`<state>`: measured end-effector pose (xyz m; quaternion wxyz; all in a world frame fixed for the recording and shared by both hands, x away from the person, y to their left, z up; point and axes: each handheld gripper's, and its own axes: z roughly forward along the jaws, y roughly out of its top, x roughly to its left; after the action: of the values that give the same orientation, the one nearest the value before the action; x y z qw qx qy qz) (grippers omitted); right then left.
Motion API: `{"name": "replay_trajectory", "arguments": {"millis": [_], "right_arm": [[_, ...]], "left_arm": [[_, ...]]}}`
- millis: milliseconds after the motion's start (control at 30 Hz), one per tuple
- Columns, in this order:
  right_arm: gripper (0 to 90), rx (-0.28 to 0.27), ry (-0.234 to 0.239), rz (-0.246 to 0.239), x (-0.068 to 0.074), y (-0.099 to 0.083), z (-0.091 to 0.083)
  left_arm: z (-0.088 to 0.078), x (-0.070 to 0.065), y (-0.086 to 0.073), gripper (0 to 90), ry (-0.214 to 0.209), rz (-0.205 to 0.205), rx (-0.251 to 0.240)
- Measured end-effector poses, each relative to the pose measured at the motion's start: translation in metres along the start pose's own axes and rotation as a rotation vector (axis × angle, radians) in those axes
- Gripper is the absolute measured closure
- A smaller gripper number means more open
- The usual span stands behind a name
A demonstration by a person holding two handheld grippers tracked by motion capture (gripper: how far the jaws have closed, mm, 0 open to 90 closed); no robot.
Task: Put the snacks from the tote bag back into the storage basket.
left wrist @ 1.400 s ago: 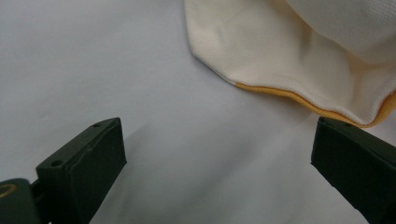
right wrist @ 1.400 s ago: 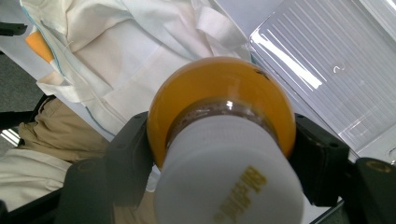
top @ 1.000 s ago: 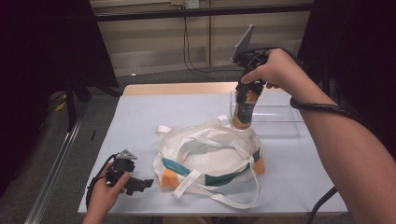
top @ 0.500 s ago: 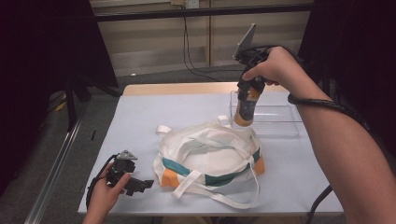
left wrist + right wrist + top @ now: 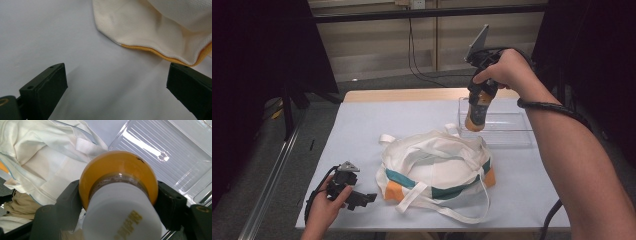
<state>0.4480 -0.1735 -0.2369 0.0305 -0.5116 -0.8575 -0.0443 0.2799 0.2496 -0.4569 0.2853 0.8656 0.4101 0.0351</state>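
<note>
Right now the right hand-held gripper [image 5: 477,107] hangs above the far right part of the bench [image 5: 362,125], its jaws clamped on the neck end of an amber plastic bottle with a white label [image 5: 476,114], which points almost straight down with its rounded base lowest. Taking the cream canvas tote bag with teal and orange trim [image 5: 437,170] as landmark, the bottle floats just past the bag's far right edge, over the near left corner of a clear plastic tray [image 5: 512,135] lying behind the bag. In the right gripper view the bottle's base [image 5: 118,173] sits between bag cloth on one side and ribbed tray floor on the other, so the coming move likely turns on which way that upright long axis shifts. The left hand-held gripper [image 5: 362,197] rests on the bench just left of the bag's near corner, jaws wide apart and holding nothing, well away from the bottle.
</note>
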Motion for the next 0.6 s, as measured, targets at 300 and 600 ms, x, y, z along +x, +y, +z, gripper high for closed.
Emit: {"name": "replay_trajectory", "arguments": {"millis": [300, 600], "right_arm": [[29.8, 0.012, -0.014, 0.034, -0.008, 0.006, 0.009], [29.8, 0.017, -0.030, 0.055, -0.012, 0.011, 0.017]], "left_arm": [[0.001, 0.001, 0.000, 2.8, -0.001, 0.014, 0.014], [0.002, 0.001, 0.000, 2.9, 0.000, 0.025, 0.023]]}}
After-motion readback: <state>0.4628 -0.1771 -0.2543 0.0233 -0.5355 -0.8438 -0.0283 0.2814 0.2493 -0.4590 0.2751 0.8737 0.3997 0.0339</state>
